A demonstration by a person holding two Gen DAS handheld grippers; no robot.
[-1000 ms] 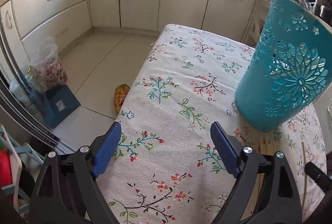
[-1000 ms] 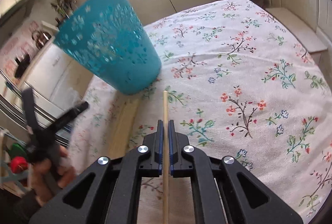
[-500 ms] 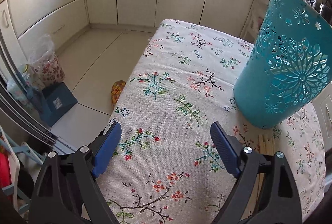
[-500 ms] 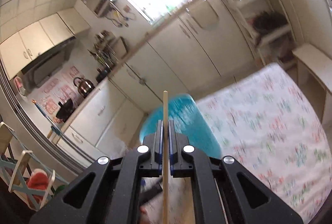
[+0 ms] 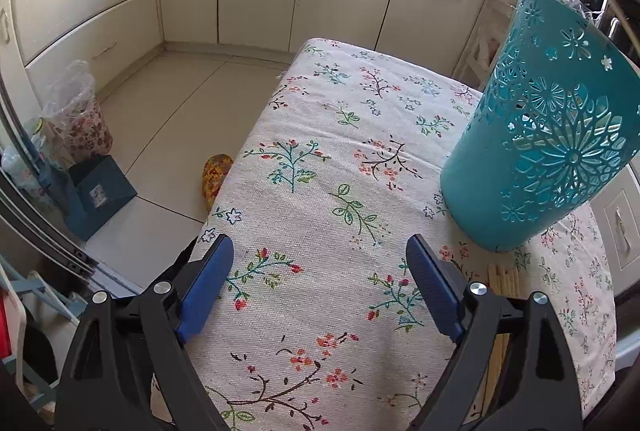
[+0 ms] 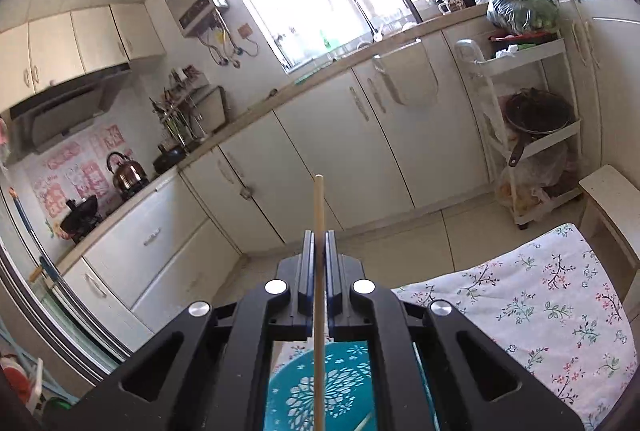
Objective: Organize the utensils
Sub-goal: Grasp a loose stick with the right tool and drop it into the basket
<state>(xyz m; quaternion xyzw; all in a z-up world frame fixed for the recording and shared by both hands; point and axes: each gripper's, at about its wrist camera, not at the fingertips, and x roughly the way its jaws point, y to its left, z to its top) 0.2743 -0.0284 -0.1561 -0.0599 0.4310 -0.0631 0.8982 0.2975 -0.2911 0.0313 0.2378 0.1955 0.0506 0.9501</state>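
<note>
Right gripper (image 6: 319, 243) clamped tight on a single wooden chopstick (image 6: 318, 215), raised above the teal cut-out holder (image 5: 552, 135); left gripper (image 5: 320, 279) spread wide, empty, over the floral tablecloth (image 5: 320, 151); more chopsticks (image 5: 502, 279), probably, flat near the holder's base.

Coarse woven floral tablecloth (image 5: 340, 191) – matt cloth, smooth teal plastic basket (image 5: 540, 151) with cut-out pattern, pale wooden chopstick (image 6: 319, 215), glossy steel kettle (image 6: 127, 173) at left

Your table (image 5: 320, 159) wears a floral cloth, carrying the teal cut-out holder (image 5: 536, 159) and wooden chopsticks (image 5: 505, 277) lying just beside its base.
</note>
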